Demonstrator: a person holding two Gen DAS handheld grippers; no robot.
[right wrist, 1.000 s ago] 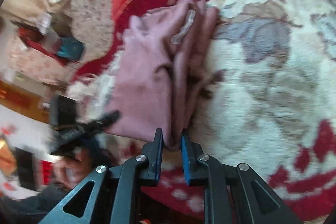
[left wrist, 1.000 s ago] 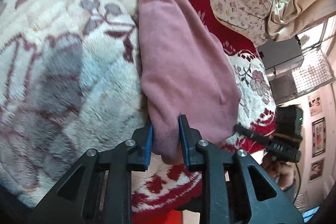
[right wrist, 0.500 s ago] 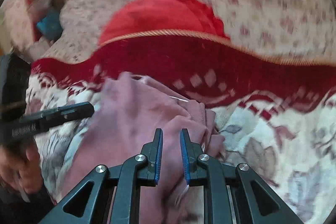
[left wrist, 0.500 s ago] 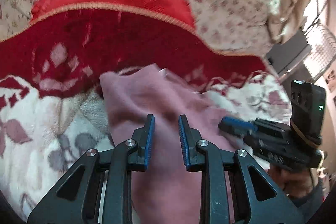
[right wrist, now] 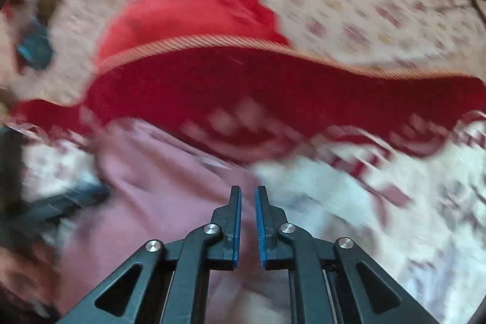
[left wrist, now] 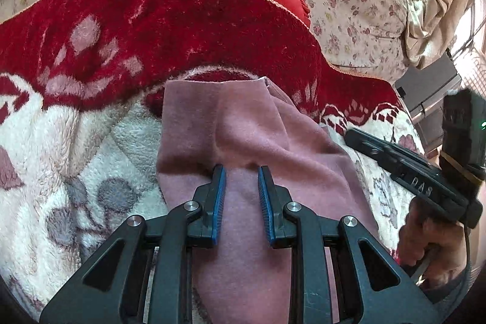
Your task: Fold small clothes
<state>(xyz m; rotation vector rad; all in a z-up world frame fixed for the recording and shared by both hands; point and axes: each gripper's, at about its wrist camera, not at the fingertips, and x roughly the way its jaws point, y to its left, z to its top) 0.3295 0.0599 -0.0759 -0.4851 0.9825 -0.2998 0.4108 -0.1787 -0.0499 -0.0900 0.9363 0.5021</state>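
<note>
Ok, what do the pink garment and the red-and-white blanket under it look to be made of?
Pink garment: looks like soft brushed knit, perhaps fleece or cotton jersey; matte, faintly fuzzy surface, limp rounded folds. Blanket: plush synthetic pile, probably; dense tufted nap, and its red border catches light with a velvety sheen. The exact fibre cannot be told from these views.

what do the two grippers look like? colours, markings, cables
Both match: black linkage arms with silver pivot pins, slim black fingers faced with ribbed blue pads. The right gripper, seen from the left gripper, has pale lettering on its body, a black block strapped on top and a thin dark cable below.
</note>
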